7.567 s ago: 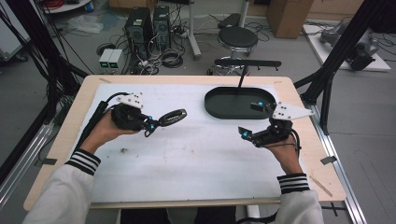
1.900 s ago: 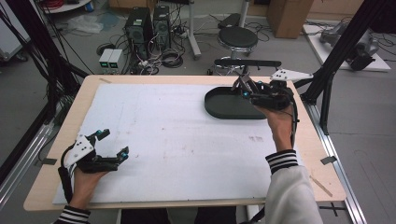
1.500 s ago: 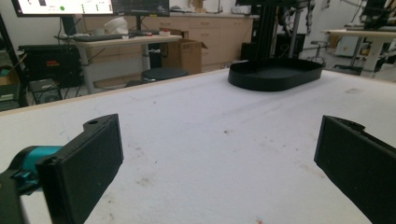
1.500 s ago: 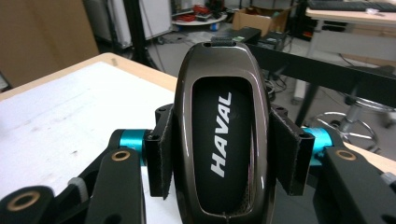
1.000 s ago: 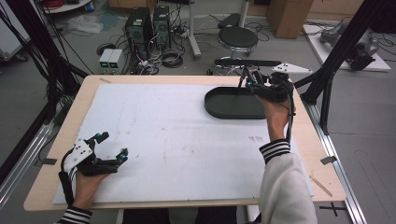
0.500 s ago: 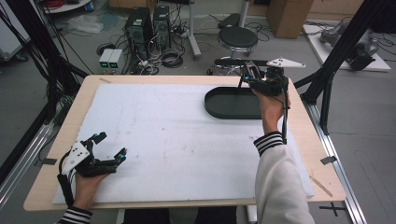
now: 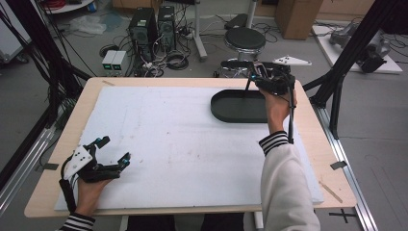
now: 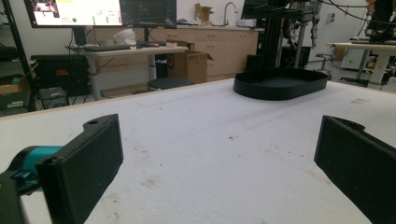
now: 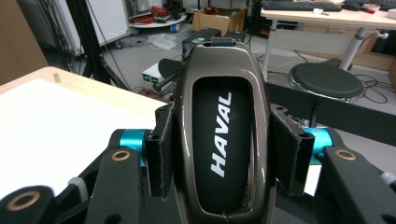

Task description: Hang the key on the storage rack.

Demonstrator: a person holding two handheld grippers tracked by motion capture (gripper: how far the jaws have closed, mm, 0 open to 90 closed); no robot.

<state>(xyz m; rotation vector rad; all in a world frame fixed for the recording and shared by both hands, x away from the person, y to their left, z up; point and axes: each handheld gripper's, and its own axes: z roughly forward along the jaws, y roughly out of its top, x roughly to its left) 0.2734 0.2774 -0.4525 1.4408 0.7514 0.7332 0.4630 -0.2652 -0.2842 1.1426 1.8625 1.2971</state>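
Note:
A dark glossy key fob (image 9: 219, 84) marked HAVAL stands upright between the pads of my right gripper (image 9: 224, 154), which is shut on it. In the high view that right gripper (image 7: 255, 74) hovers over the far rim of the black oval tray (image 7: 231, 110), near the table's back edge. My left gripper (image 7: 114, 149) rests low on the white foam mat (image 7: 183, 139) at the near left corner. Its jaws stand wide open with nothing between them, as the left gripper view (image 8: 219, 158) confirms. The tray (image 8: 280, 84) lies far ahead of it.
A black bar on a thin stand (image 7: 235, 64) rises just behind the tray. Beyond the table are a round stool (image 7: 245, 37), computer towers (image 7: 151, 24) and cables. A black frame leg (image 7: 346, 62) slants past the table's right side.
My right gripper has travelled from above the tray farther back toward the table's far edge. The left gripper has stayed open at the near left corner.

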